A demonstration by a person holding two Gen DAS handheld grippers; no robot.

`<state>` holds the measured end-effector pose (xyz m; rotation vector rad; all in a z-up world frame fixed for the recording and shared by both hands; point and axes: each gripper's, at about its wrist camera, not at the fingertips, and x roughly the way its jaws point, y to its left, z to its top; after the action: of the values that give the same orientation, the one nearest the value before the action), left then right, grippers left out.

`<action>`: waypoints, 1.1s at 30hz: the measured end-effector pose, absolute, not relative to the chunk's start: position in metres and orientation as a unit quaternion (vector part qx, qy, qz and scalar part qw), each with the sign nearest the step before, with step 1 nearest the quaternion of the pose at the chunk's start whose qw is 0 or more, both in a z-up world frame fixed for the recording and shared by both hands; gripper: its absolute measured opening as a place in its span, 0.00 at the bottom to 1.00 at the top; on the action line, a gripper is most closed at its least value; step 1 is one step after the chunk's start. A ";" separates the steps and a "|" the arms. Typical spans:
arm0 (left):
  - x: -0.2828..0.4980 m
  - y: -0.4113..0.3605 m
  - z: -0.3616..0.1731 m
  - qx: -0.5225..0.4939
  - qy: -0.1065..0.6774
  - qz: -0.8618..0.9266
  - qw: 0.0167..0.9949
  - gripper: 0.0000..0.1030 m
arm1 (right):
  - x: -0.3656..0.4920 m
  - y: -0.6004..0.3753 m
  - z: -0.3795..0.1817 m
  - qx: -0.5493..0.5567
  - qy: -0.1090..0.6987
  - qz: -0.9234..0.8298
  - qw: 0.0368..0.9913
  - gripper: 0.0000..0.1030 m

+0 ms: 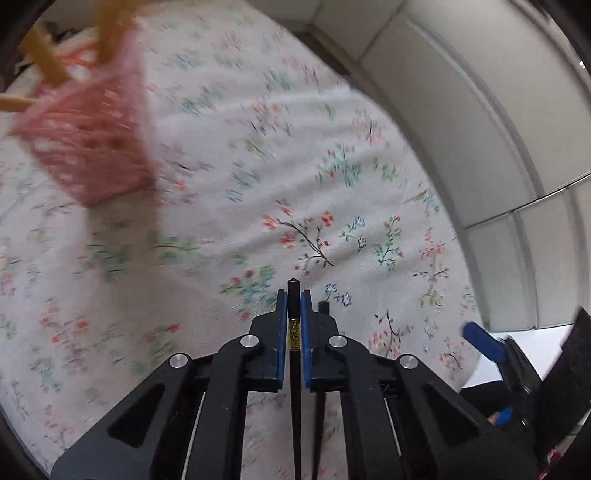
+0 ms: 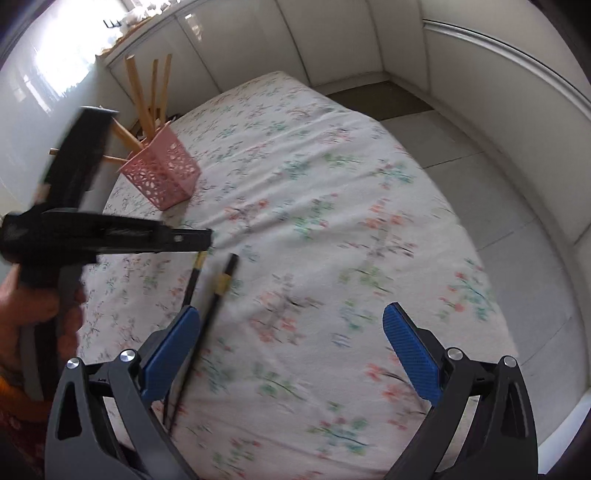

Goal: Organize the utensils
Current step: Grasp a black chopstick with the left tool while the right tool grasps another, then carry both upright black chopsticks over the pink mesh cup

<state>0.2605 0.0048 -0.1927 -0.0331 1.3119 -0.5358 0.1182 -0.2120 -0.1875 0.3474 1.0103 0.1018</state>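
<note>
My left gripper (image 1: 294, 299) is shut on a black chopstick (image 1: 294, 369) with a gold band, held upright between the blue pads. A second black chopstick (image 1: 320, 387) runs beside it, outside the pads. In the right wrist view the left gripper (image 2: 199, 236) holds both black chopsticks (image 2: 216, 295) over the cloth. A pink perforated basket (image 1: 88, 144) with wooden chopsticks (image 1: 110, 29) stands at the far left; it also shows in the right wrist view (image 2: 162, 173). My right gripper (image 2: 291, 347) is open and empty above the cloth.
A floral cloth (image 1: 295, 166) covers the round table (image 2: 332, 221). White cabinet panels (image 1: 461, 110) curve behind and to the right. Grey floor tiles (image 2: 480, 177) lie beyond the table's right edge.
</note>
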 end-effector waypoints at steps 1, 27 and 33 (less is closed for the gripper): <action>0.258 0.014 -0.182 -0.022 0.592 -0.250 0.766 0.06 | 0.125 -0.204 -0.187 0.159 0.486 0.049 0.858 0.94; 0.198 0.098 -0.045 -0.059 0.378 -0.167 0.909 0.06 | 0.133 -0.159 -0.124 0.136 0.389 0.058 0.909 0.07; 0.181 0.087 -0.027 -0.055 0.336 -0.155 0.927 0.06 | 0.105 -0.176 -0.062 0.135 0.257 0.053 0.955 0.07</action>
<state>0.1813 0.0868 -0.0267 -0.1134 0.6881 -0.3179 0.1045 -0.1761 -0.0618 0.2746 0.5226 0.1085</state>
